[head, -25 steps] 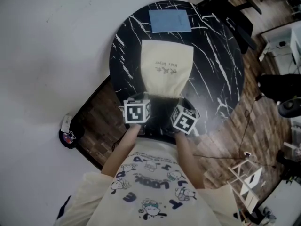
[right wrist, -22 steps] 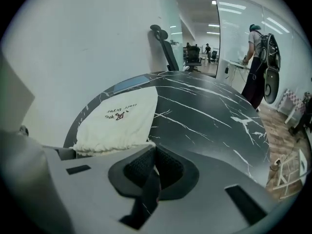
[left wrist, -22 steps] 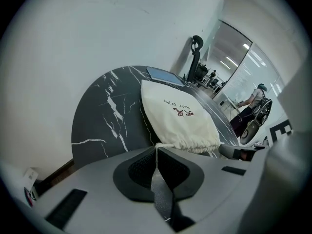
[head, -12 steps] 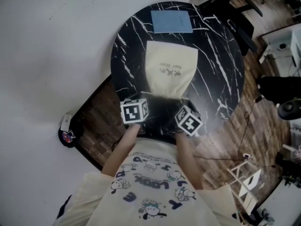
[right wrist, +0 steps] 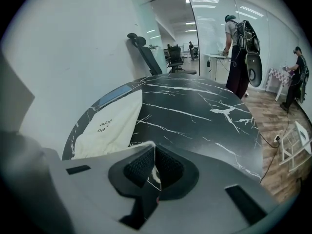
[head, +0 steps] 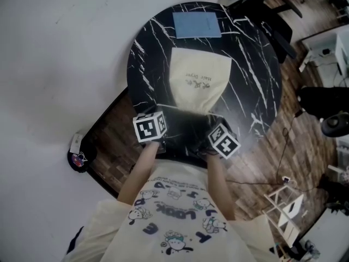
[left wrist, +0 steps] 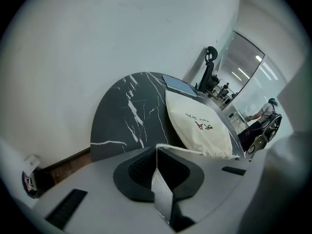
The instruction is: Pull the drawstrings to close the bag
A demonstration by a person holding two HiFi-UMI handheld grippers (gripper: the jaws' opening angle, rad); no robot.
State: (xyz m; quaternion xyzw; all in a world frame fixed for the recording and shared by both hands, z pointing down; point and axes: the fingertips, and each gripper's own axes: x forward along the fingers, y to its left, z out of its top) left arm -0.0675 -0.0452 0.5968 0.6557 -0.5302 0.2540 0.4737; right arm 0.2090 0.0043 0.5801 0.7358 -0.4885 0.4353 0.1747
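A cream drawstring bag (head: 199, 79) with dark print lies on the round black marble table (head: 256, 86), its gathered mouth toward me. In the left gripper view the bag (left wrist: 197, 126) lies ahead to the right. My left gripper (left wrist: 156, 150) is shut on a white drawstring (left wrist: 187, 150) that runs from the jaw tips to the bag's mouth. In the right gripper view the bag (right wrist: 109, 126) lies to the left. My right gripper (right wrist: 152, 147) is shut on the other drawstring end (right wrist: 130, 146). In the head view both marker cubes (head: 148, 127) (head: 223, 141) hide the jaws.
A blue booklet (head: 196, 24) lies at the table's far edge beyond the bag. A black office chair (head: 272, 21) stands behind the table to the right. A white wall runs along the left. People stand in the room (right wrist: 239, 52) far beyond the table.
The two grippers have drawn apart, the left one leftward and the right one rightward, both rolling a little. The bag has shifted slightly right and its mouth looks more gathered.
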